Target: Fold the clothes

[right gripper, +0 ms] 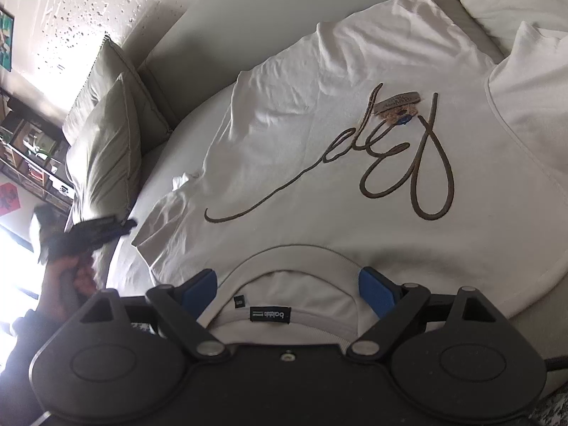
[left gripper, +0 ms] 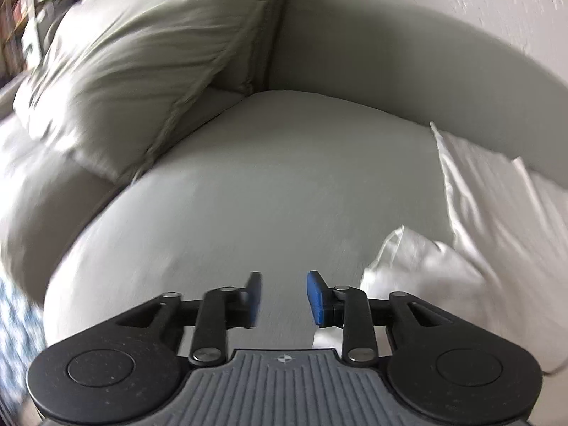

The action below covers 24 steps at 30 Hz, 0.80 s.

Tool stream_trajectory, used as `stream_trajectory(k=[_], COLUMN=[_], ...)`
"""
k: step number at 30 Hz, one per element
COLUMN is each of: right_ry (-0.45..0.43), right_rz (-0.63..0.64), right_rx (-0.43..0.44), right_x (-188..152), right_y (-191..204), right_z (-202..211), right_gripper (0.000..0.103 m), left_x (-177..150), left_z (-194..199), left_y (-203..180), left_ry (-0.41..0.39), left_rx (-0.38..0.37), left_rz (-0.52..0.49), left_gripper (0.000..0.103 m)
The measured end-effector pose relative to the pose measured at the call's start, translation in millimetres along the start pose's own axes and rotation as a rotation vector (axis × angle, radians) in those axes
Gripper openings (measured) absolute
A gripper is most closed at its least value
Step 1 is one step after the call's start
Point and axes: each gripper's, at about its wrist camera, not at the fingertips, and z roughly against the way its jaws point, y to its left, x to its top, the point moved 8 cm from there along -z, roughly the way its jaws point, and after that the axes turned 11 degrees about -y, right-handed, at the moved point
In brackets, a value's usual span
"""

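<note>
Lying spread face-up on the sofa seat (left gripper: 248, 184), white T-shirt (right gripper: 319, 135) unfolded, every fold left. Right gripper (right gripper: 289, 289) wide over collar (right gripper: 284, 259); left gripper (left gripper: 284, 300) narrowly parted, empty.

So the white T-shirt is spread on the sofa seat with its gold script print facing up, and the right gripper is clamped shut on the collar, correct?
Not quite. The right gripper is open, not clamped: its jaws stand wide to either side of the collar without pressing it, as the right wrist view shows. The rest holds: the white T-shirt lies spread on the sofa seat with the gold script print facing up.
</note>
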Motion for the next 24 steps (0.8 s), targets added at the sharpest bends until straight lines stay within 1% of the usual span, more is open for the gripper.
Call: stream_trajectory(k=[2,4,6,7,10,13,14,15,16,17,18,19,20,21,23,24], right_ry=[-0.003,-0.007,-0.010,-0.010,-0.008,-0.013,-0.014,-0.015,-0.015,-0.016,-0.015,-0.015,-0.015,-0.015,-0.016,-0.016], right_rz=[-0.001,-0.004,-0.017,-0.024,-0.054,-0.058,-0.059,-0.054,-0.049,-0.048,-0.048,-0.047,-0.047,-0.045,-0.039,-0.035], right_rx=[0.001,0.004,0.011,0.014,0.023,0.030,0.033,0.034,0.034,0.033,0.032,0.031,0.030,0.030,0.029,0.028], right_x=[-0.2,-0.9,-0.5,-0.1,2.0,1.1,0.8,0.5,0.2,0.2,0.3,0.5,0.6,0.4,0.3,0.3], right_y=[0.0,0.1,-1.2,-2.0,-4.6,-5.4,-5.7,-5.6,-5.3,-5.4,-5.3,-5.1,-5.0,-5.0,-4.8,-4.5], right_z=[0.0,-0.1,0.4,0.6,0.9,1.5,1.6,1.4,1.2,1.4,1.3,1.2,1.1,1.1,0.9,0.6], right_gripper=[0.087,0.088,0.088,0.088,0.088,0.088,0.088,0.088,0.088,0.088,0.088,0.089,0.089,0.088,0.089,0.089], left_x=[-7.1,-16.6,-25.5,-29.7,-37.4,-41.3,-40.4,-40.5,-40.7,-41.3,-41.6,-40.0,-36.8,-34.9,-35.3,-35.5], left_z=[16.2,25.3,22.7,19.5,5.6,-8.2,-11.7,-14.2,-16.7,-16.9,-16.7,-12.6,-5.9,-1.3,0.4,-0.2], left_y=[8.1,11.8,8.6,6.2,-2.5,-6.6,-7.0,-8.0,-8.3,-8.0,-7.8,-7.6,-7.7,-9.4,-12.8,-17.5], left_ry=[0.015,0.036,0.070,0.090,0.130,0.141,0.135,0.132,0.131,0.126,0.119,0.090,0.048,0.027,0.035,0.043], left_rx=[-0.058,-0.140,-0.206,-0.234,-0.243,-0.250,-0.246,-0.241,-0.235,-0.218,-0.200,-0.167,-0.109,-0.070,-0.009,0.007], left_rz=[0.130,0.306,0.440,0.498,0.576,0.641,0.653,0.666,0.681,0.689,0.695,0.669,0.607,0.555,0.483,0.441], left_gripper=[0.029,0.028,0.027,0.025,0.021,0.021,0.021,0.018,0.008,0.003,0.002,0.001,0.001,0.002,0.002,0.003])
